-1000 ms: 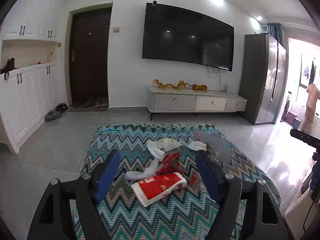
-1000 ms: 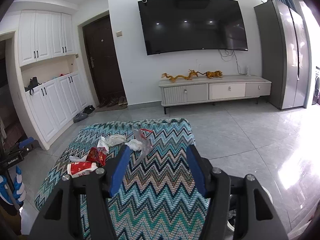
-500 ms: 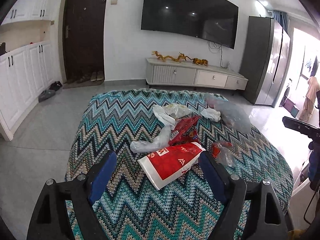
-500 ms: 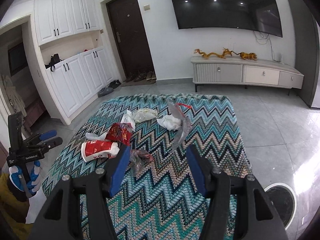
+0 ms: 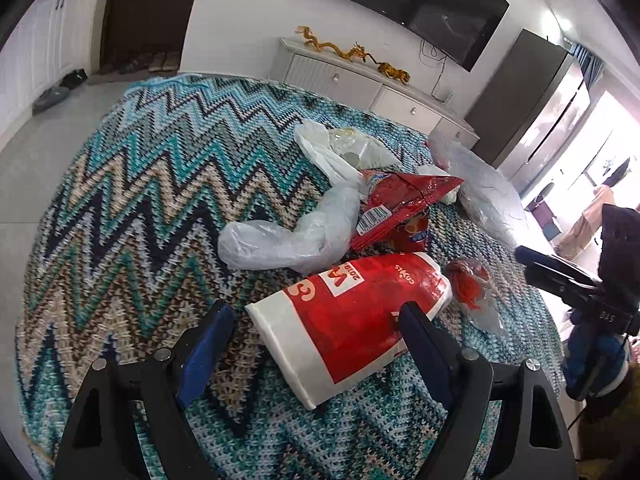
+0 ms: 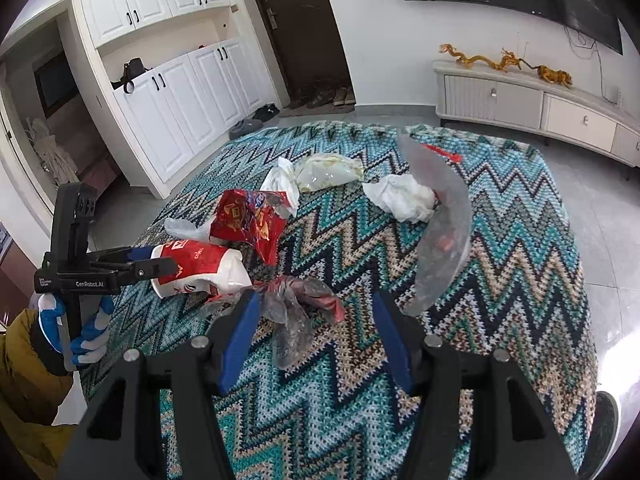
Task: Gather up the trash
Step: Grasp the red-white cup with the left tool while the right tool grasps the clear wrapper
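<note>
The trash lies scattered on a zigzag-patterned knitted cloth (image 5: 132, 184) covering a low surface in a living room.

Left gripper (image 5: 316, 332): its jaws have just been opening and stand wide apart. A crushed red-and-white paper cup (image 5: 352, 312) lies on its side on the cloth between the two fingers. The right-hand finger overlaps the cup's red side in the left wrist view; whether it touches I cannot tell. The left-hand finger is clear of the cup. The cup is not gripped.

Right gripper (image 6: 316, 328): jaws parted at a middling width. A crumpled clear wrapper with red print (image 6: 300, 304) lies on the cloth between the fingers, near the left one; the pads do not press on it.

Other items on the cloth: a red snack bag (image 5: 400, 208) just behind the cup, touching a pale plastic bag (image 5: 292, 236); a wad of white tissue (image 6: 404, 196) beside a long clear plastic bag (image 6: 440, 224); a further clear crumpled wrapper (image 6: 328, 172) toward the far edge.

The person's gloved hand (image 6: 84, 332), blue and white, holds the left gripper's handle at the cloth's left edge.
</note>
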The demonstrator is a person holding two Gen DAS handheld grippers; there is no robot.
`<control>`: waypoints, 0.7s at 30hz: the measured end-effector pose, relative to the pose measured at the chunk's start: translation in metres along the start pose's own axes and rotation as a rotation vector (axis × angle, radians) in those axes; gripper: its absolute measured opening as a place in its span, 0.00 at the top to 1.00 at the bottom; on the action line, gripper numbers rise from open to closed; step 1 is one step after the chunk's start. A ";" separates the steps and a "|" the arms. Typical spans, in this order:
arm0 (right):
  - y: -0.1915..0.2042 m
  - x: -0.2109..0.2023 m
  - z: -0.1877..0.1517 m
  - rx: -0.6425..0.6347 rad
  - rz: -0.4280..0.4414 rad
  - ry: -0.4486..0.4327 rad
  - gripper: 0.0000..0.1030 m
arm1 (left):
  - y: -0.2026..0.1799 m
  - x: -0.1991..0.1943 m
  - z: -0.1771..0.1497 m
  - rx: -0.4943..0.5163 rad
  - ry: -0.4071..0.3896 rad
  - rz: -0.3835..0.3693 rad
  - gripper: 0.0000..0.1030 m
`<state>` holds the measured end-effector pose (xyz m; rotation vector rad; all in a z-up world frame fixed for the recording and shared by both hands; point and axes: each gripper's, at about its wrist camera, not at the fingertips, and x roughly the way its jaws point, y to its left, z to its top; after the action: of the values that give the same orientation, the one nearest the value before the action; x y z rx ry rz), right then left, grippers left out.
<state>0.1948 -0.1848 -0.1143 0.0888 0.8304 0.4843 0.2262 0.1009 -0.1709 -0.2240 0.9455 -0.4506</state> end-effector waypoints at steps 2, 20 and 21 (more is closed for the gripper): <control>-0.002 0.012 0.003 -0.001 0.011 0.021 0.45 | 0.000 0.005 -0.001 -0.008 0.005 -0.040 0.18; -0.012 0.060 -0.001 0.006 0.113 0.093 0.66 | -0.024 -0.015 -0.023 0.026 -0.063 -0.145 0.76; -0.012 0.057 -0.002 0.010 0.117 0.088 0.69 | -0.027 -0.017 -0.025 0.032 -0.070 -0.140 0.77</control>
<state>0.2310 -0.1705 -0.1581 0.1265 0.9175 0.5972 0.1899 0.0851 -0.1621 -0.2766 0.8572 -0.5824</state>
